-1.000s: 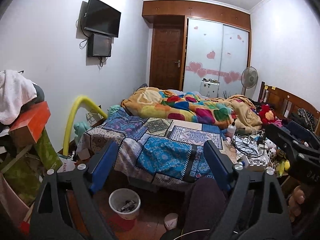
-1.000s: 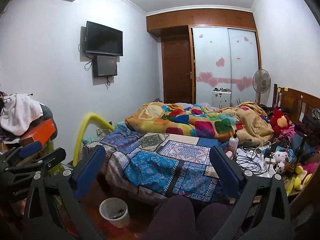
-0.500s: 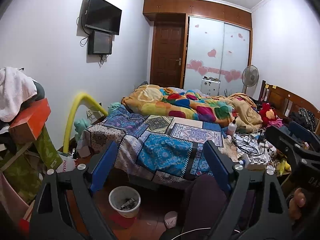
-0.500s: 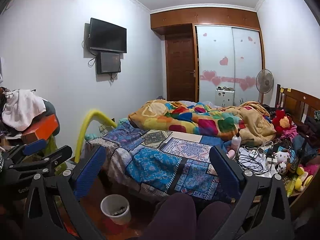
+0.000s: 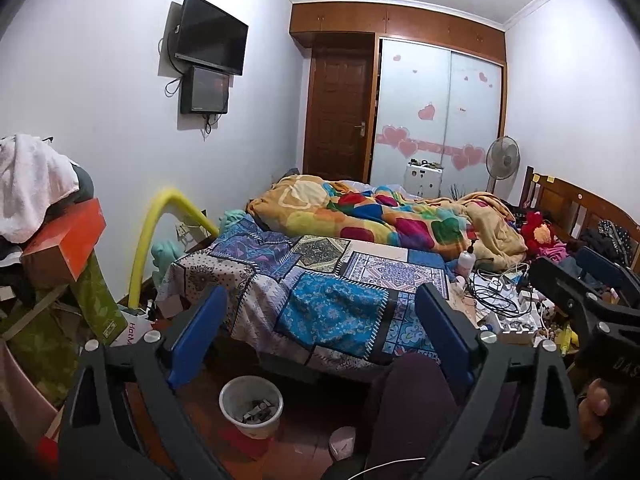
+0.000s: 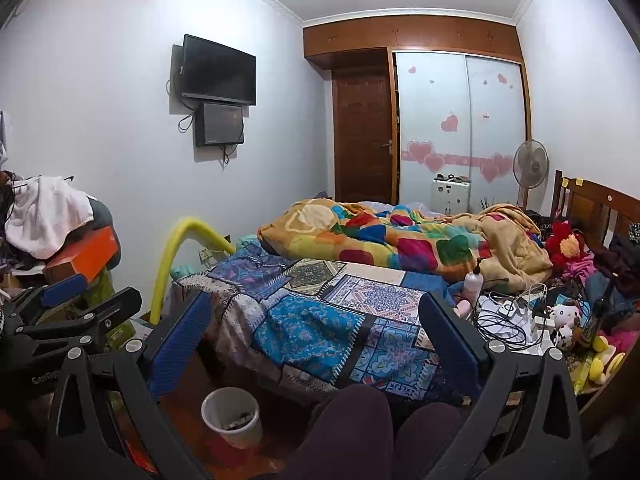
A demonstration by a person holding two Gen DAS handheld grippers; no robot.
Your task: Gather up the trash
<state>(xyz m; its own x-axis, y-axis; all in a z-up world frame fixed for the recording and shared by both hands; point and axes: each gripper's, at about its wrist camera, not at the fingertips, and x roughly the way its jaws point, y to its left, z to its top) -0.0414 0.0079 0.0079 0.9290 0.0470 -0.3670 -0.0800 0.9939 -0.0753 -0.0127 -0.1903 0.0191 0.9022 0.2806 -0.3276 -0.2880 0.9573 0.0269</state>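
Note:
A white waste bin (image 5: pixel 256 430) stands on the red-brown floor at the foot of the bed, with dark scraps inside; the right wrist view also has the bin (image 6: pixel 236 436). A crumpled white piece (image 5: pixel 343 442) and a red sheet (image 5: pixel 244 446) lie on the floor beside it. My left gripper (image 5: pixel 320 296) hangs above the bin with its jaws opening and nothing between them. My right gripper (image 6: pixel 316 300) is open and empty, level with the bed's near edge. A person's dark-clad knees (image 6: pixel 360 420) sit below both grippers.
The bed (image 5: pixel 332 280) with a patchwork cover and a bright quilt fills the middle. Cables, a bottle and toys (image 6: pixel 520 312) crowd its right side. Boxes and clothes (image 5: pixel 60 240) pile up at the left. A yellow foam tube (image 5: pixel 152 232) leans on the wall.
The left gripper's jaws stand slightly wider than before. Both hands and the room's things have kept their places.

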